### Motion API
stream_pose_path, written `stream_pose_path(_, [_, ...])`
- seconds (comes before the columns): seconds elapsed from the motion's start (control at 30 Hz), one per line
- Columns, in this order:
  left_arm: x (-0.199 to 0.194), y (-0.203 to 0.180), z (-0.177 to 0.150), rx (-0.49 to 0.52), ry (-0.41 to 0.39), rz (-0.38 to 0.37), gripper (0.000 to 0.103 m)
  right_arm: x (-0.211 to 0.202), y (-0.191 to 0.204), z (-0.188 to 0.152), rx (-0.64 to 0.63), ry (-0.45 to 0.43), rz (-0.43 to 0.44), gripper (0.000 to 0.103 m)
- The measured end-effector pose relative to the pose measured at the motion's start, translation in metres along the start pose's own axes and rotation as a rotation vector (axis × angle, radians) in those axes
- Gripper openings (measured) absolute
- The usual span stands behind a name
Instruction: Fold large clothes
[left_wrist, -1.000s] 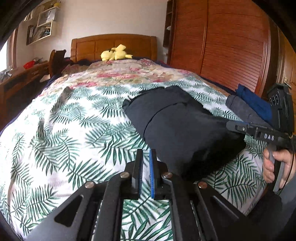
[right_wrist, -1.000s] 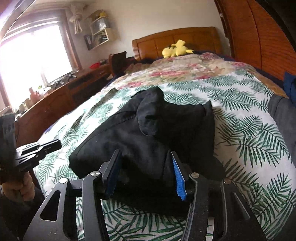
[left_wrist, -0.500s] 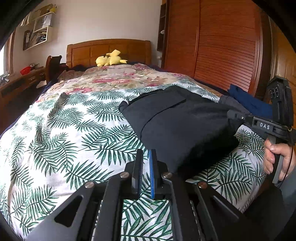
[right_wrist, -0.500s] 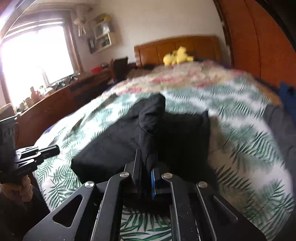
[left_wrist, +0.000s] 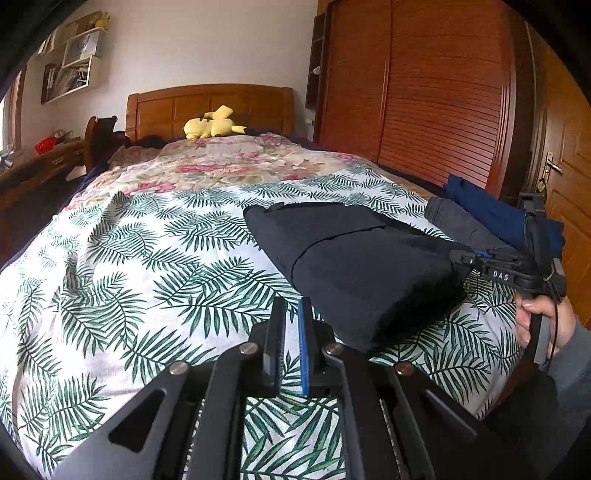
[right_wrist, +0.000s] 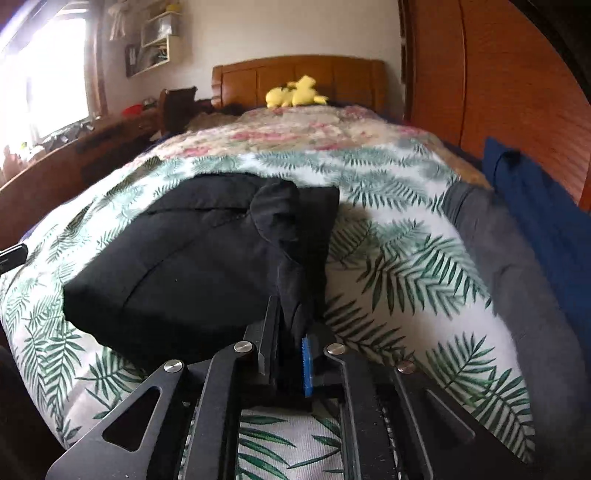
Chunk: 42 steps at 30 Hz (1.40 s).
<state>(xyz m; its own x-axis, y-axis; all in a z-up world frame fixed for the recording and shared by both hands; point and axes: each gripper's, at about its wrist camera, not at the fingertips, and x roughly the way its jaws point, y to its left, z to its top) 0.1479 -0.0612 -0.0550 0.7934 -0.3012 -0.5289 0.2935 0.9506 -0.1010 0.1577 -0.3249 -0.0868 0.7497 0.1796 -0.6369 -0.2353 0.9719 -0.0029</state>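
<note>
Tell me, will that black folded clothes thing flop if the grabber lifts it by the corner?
Probably floppy: the black garment bunches into soft wrinkles where the right gripper pinches it. The folded layers would likely sag open. It looks thick, so maybe heavyish.

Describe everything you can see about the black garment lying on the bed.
The black garment is a matte, soft-looking dark cloth, folded into a thick bundle with a curved seam across its top layer. It lies on the palm-leaf bedspread near the foot of the bed, left of a folded grey piece and not touching it. The right tongs are shut on a bunched corner of it, pulled up into a ridge. The left tongs, shut, hang beside it without touching.
</note>
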Motion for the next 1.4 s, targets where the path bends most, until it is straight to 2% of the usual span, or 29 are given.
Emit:
stream_pose_path(0.1, [0.002,-0.002,0.001,0.009,0.005,0.002,0.003,-0.013,0.002,0.006,0.010,-0.037,-0.026,0.025])
stream_pose_path(0.23, [-0.001,-0.005,0.000,0.020,-0.003,0.004,0.003,-0.032,0.009,0.019,0.015,-0.109,-0.021,0.051])
stream_pose_path(0.27, [-0.002,-0.005,0.000,0.022,-0.004,0.004,0.003,-0.034,0.014,0.023,0.013,-0.122,-0.008,0.053])
stream_pose_path(0.37, [-0.002,-0.006,0.000,0.027,-0.003,0.007,0.003,-0.039,0.029,0.032,-0.018,-0.163,0.042,0.053])
stream_pose_path(0.47, [-0.003,-0.006,0.000,0.031,-0.005,0.010,0.003,-0.037,0.051,0.039,-0.057,-0.156,0.111,0.053])
stream_pose_path(0.53, [-0.003,-0.006,0.000,0.033,-0.006,0.011,0.003,-0.026,0.068,0.043,-0.088,-0.121,0.167,0.053])
stream_pose_path(0.7, [-0.004,-0.006,-0.001,0.038,-0.008,0.017,0.003,0.006,0.106,0.041,-0.154,-0.044,0.230,0.053])
stream_pose_path(0.83, [-0.005,-0.006,-0.002,0.040,-0.006,0.018,0.003,0.033,0.115,0.028,-0.161,0.049,0.254,0.053])
stream_pose_path(0.9, [-0.005,-0.006,-0.002,0.039,-0.007,0.018,0.003,0.052,0.116,0.014,-0.173,0.138,0.265,0.053])
stream_pose_path(1.0, [-0.006,-0.003,-0.002,0.033,-0.011,0.016,0.003,0.062,0.118,0.004,-0.188,0.171,0.253,0.052])
stream_pose_path(1.13, [-0.006,-0.003,-0.003,0.033,-0.008,0.013,0.003,0.056,0.114,0.002,-0.176,0.145,0.254,0.052])
stream_pose_path(1.27, [-0.006,-0.005,-0.004,0.046,-0.005,0.013,0.003,0.022,0.098,0.002,-0.158,0.087,0.259,0.051])
stream_pose_path(1.33, [-0.006,-0.006,-0.003,0.044,-0.004,0.008,0.003,0.001,0.086,-0.001,-0.181,0.047,0.216,0.051])
stream_pose_path(1.4, [-0.007,-0.008,-0.003,0.043,-0.006,-0.001,0.003,-0.014,0.066,-0.006,-0.145,0.025,0.170,0.051])
